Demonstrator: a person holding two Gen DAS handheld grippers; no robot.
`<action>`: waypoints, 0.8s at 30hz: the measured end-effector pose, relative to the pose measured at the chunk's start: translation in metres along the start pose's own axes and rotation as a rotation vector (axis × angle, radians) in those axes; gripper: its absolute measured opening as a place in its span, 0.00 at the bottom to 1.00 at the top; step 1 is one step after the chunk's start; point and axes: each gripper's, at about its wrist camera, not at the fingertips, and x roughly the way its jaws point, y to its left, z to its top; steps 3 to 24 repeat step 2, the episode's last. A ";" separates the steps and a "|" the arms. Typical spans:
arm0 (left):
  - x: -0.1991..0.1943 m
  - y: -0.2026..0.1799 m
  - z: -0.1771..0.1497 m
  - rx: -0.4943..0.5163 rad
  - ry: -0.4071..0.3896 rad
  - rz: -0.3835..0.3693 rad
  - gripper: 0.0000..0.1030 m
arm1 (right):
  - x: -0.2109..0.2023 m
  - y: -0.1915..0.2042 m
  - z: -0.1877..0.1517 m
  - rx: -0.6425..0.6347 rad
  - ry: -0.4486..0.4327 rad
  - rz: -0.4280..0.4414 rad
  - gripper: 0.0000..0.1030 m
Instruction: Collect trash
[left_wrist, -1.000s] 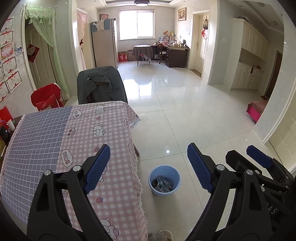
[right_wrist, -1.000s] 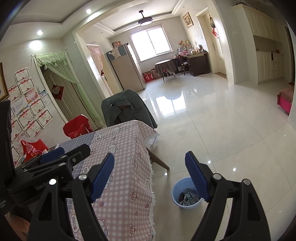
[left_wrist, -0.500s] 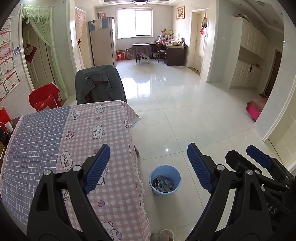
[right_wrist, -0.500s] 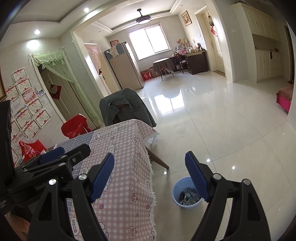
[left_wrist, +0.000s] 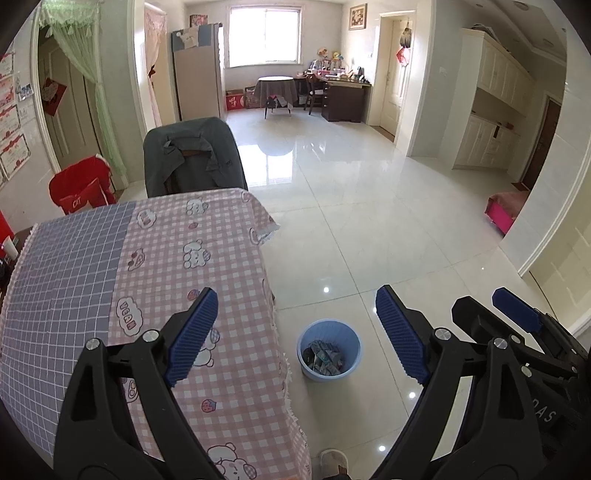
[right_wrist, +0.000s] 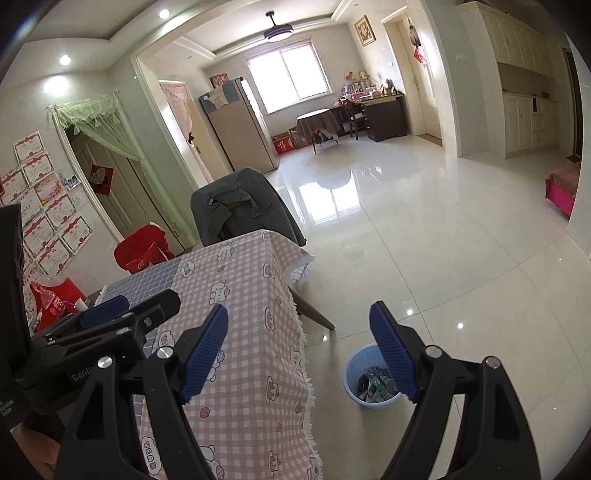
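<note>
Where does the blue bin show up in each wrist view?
Left wrist: the bin sits low, just right of centre, on the floor between the fingers.
Right wrist: the bin sits lower right, partly behind the right finger.
Shared landmark: the pink checked tablecloth edge hangs just left of it.

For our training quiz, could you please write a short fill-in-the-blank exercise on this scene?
1. The bin on the floor is ____ in colour.
2. The left gripper and right gripper are both ____, holding nothing.
3. The bin stands on the floor beside the ____, which has a checked cloth over it.
4. A grey jacket hangs over the ____ behind the table.

Missing words: blue; open; table; chair
</note>
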 end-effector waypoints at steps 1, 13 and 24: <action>0.002 0.005 -0.001 -0.006 0.008 0.002 0.85 | 0.002 0.000 0.001 -0.001 0.005 0.000 0.75; 0.004 0.009 -0.003 -0.011 0.019 0.003 0.85 | 0.005 0.004 0.000 -0.001 0.014 0.003 0.75; 0.004 0.009 -0.003 -0.011 0.019 0.003 0.85 | 0.005 0.004 0.000 -0.001 0.014 0.003 0.75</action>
